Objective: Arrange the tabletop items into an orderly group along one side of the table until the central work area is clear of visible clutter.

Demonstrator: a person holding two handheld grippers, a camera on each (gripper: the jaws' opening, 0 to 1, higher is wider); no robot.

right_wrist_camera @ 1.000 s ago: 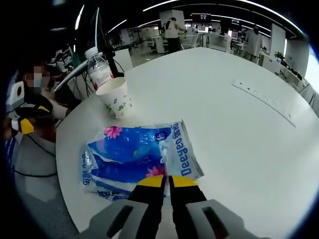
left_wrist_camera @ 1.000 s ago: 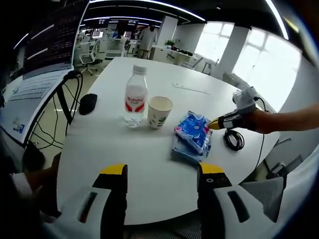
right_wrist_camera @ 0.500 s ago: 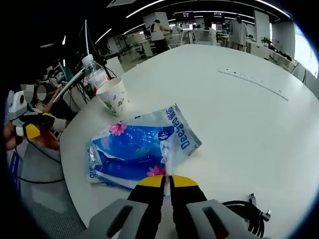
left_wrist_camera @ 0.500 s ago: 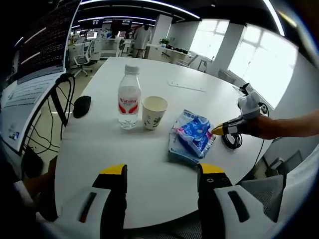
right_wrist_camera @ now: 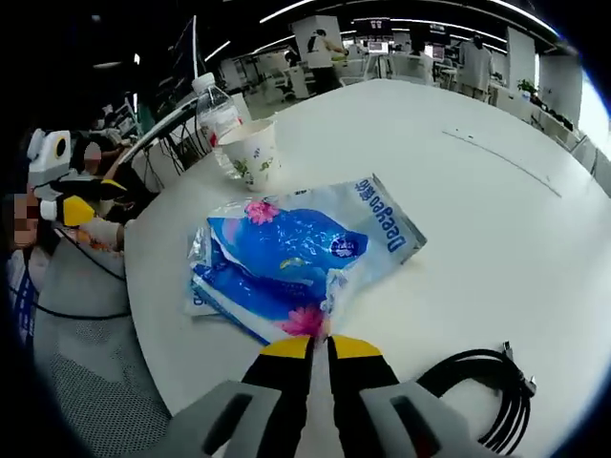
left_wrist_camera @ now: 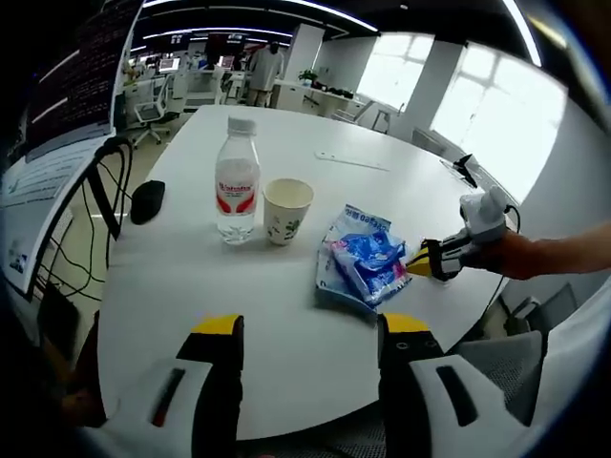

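While our right gripper (right_wrist_camera: 320, 345) pinches the tissue pack (right_wrist_camera: 291, 262) near the table (left_wrist_camera: 286, 343) edge, left gripper (left_wrist_camera: 310, 329) spread idle; bottle (left_wrist_camera: 236, 181), cup (left_wrist_camera: 286, 210) grouped beside; cable (right_wrist_camera: 487, 396) remains.

Readable only "Deeyeo" in blue letters on the blue tissue pack (right_wrist_camera: 296, 253); red bottle label (left_wrist_camera: 236, 197) too blurred.

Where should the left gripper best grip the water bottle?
Probably around the bottle's labelled middle, coming in level from the near table edge. It stands upright, and the cup stands close on one side, so the left gripper's fingers need care on that side.
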